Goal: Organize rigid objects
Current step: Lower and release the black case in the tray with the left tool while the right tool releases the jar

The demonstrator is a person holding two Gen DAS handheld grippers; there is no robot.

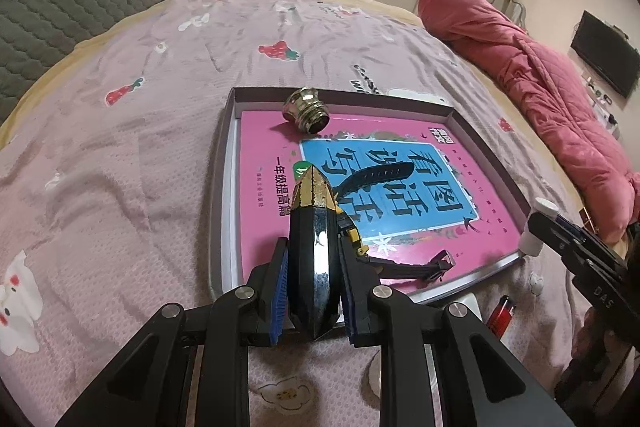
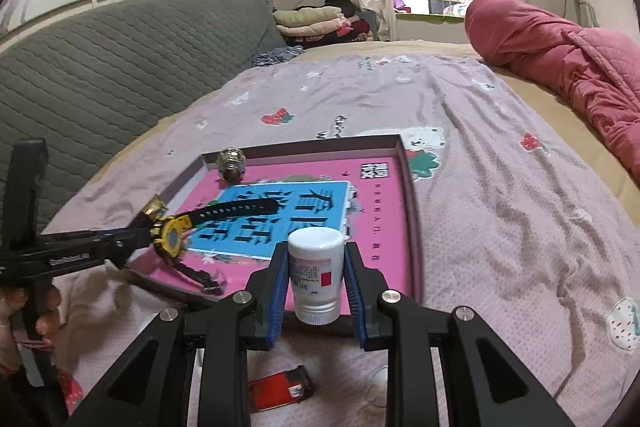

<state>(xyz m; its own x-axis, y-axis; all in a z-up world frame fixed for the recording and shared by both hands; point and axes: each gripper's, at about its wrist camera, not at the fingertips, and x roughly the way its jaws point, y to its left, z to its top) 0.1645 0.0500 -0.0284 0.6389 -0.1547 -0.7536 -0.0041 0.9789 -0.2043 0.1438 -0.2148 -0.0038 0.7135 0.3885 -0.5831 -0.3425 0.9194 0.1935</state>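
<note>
My left gripper [image 1: 313,251] is shut on a black faceted bottle with a gold tip [image 1: 312,227], held over the near edge of a shallow box [image 1: 224,163] lined with a pink and blue book. A yellow and black watch [image 1: 356,239] lies in the box just behind the bottle; it also shows in the right wrist view [image 2: 172,235]. A silver threaded cap [image 1: 306,109] lies at the box's far end. My right gripper [image 2: 316,267] is shut on a white pill bottle [image 2: 316,275], held above the box's near right corner [image 2: 412,227].
A red lighter [image 2: 280,389] lies on the pink bedsheet below my right gripper. A rolled pink quilt [image 2: 560,51] runs along the bed's right side. A grey headboard [image 2: 100,67] is at the left. Folded clothes [image 2: 312,21] sit at the far end.
</note>
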